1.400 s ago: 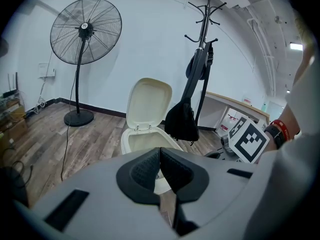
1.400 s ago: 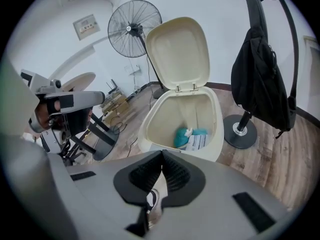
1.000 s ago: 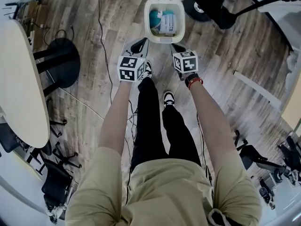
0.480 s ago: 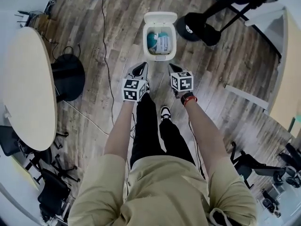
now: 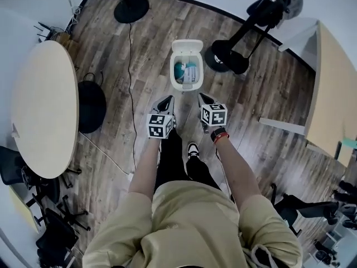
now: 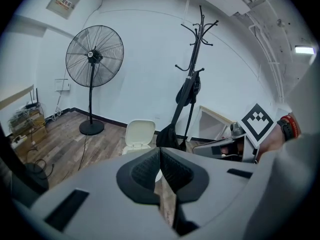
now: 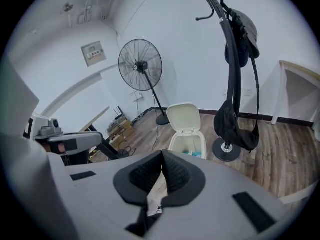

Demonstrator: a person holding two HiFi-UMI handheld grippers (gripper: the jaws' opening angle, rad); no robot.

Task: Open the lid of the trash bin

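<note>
A white trash bin stands on the wooden floor ahead of me with its lid tipped back and open; blue and white rubbish shows inside. The right gripper view has the bin and upright lid just past the jaws. In the left gripper view only the raised lid shows above the jaws. My left gripper and right gripper hang side by side short of the bin, apart from it. Both are shut, tips meeting, with nothing between them.
A coat stand with a dark bag stands right of the bin. A floor fan is back left, its base by the wall. A round table lies left, a desk right. A cable runs along the floor.
The view has pulled back: the bin and both grippers look smaller and sit farther from the camera. The lid stays open. Both grippers stay shut, still short of the bin.
</note>
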